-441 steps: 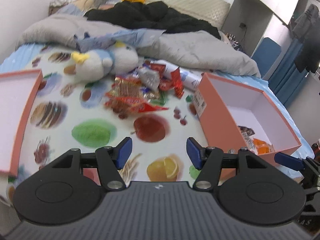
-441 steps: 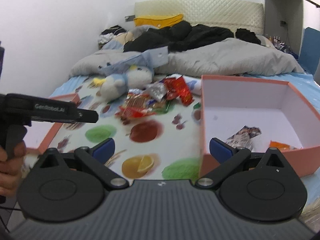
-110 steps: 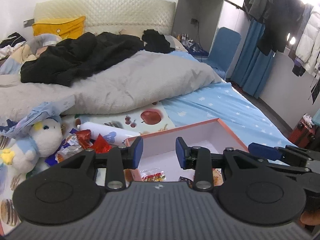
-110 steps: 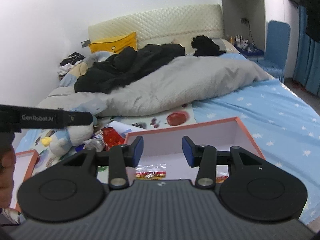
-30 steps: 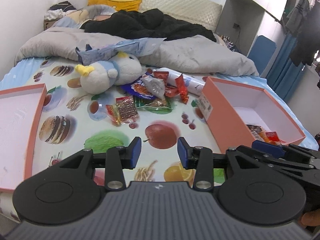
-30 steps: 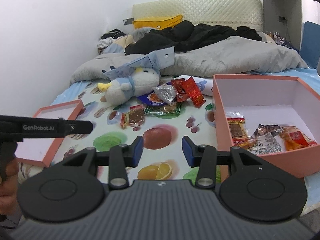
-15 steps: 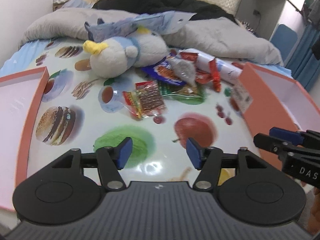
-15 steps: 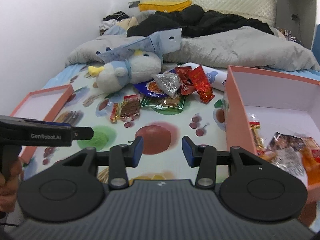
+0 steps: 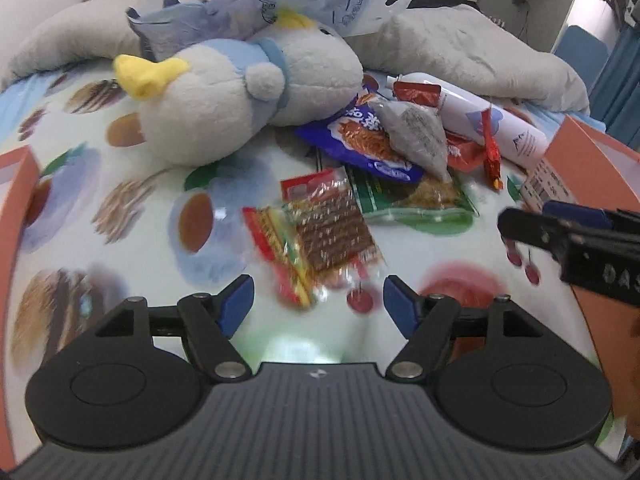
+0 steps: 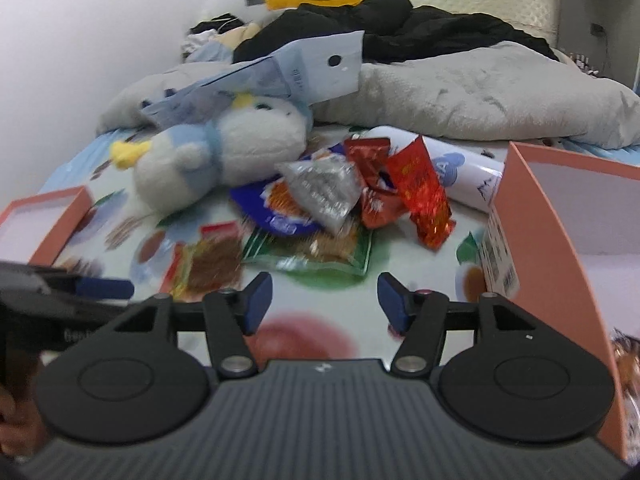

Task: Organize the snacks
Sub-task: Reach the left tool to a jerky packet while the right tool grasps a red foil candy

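At the far left of the left wrist view, an orange box lid (image 9: pixel 16 184) is seen on the bed (image 9: pixel 132 216). At centre, the left gripper (image 9: pixel 318 306) is spread wide, empty, just short of a red snack packet (image 9: pixel 320 228). Further right lie the snack pile (image 9: pixel 404 148) and the orange box (image 9: pixel 592 168). In the right wrist view, the right gripper (image 10: pixel 324 296) is likewise held wide and empty.

We read "DAS" in pale letters on the black body of the right tongs (image 9: pixel 576 236), cut off at the frame edge. The left tongs (image 10: pixel 80 292) carry "Gen", the rest hidden. The blue snack bag (image 9: pixel 362 142) bears white Chinese characters, too blurred to read. The box label (image 9: pixel 546 190) shows a barcode and unreadable small print.
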Demonstrator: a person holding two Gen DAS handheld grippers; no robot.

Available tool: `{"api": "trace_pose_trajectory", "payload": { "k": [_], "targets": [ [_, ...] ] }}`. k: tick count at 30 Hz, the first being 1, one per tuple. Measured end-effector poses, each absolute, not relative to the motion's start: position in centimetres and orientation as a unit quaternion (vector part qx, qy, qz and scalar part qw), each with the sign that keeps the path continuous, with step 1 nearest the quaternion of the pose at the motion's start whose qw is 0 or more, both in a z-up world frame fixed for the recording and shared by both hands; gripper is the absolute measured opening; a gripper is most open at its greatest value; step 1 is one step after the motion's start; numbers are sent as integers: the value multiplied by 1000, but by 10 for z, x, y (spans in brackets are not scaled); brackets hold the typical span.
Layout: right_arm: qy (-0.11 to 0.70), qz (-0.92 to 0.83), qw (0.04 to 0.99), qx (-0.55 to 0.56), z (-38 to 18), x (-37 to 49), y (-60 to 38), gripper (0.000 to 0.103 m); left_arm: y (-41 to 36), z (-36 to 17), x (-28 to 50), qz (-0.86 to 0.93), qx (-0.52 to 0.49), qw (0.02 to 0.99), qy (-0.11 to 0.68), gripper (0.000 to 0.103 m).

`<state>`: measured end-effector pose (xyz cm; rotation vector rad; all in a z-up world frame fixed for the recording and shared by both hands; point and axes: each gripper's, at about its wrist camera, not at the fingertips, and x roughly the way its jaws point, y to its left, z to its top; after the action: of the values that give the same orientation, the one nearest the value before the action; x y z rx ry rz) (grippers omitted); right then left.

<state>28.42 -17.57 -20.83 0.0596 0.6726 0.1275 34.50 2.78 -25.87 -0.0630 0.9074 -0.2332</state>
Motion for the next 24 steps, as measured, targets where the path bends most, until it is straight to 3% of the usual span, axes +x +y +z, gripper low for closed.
{"api": "trace_pose_trajectory", "payload": {
  "k": [2,6,17,21,24],
  "targets": [
    [327,40,944,34,-211,300,-177,62,28,-260,357,-116,-35,894,431,77],
    [309,3,950,51,-213,325,-183,78,29,-262,374,-124,-40,900,417,83],
    [286,-95,951,64,-229,381,-188,77,19,-280,393,-133,-8,900,415,85],
    [297,-99,948,49,-238,392,-187,61,17,-284,395,-141,8,899,414,85],
    [305,-103,946,35,-241,393,-186,33,17,-284,394,-146,13,898,415,85]
  ]
}}
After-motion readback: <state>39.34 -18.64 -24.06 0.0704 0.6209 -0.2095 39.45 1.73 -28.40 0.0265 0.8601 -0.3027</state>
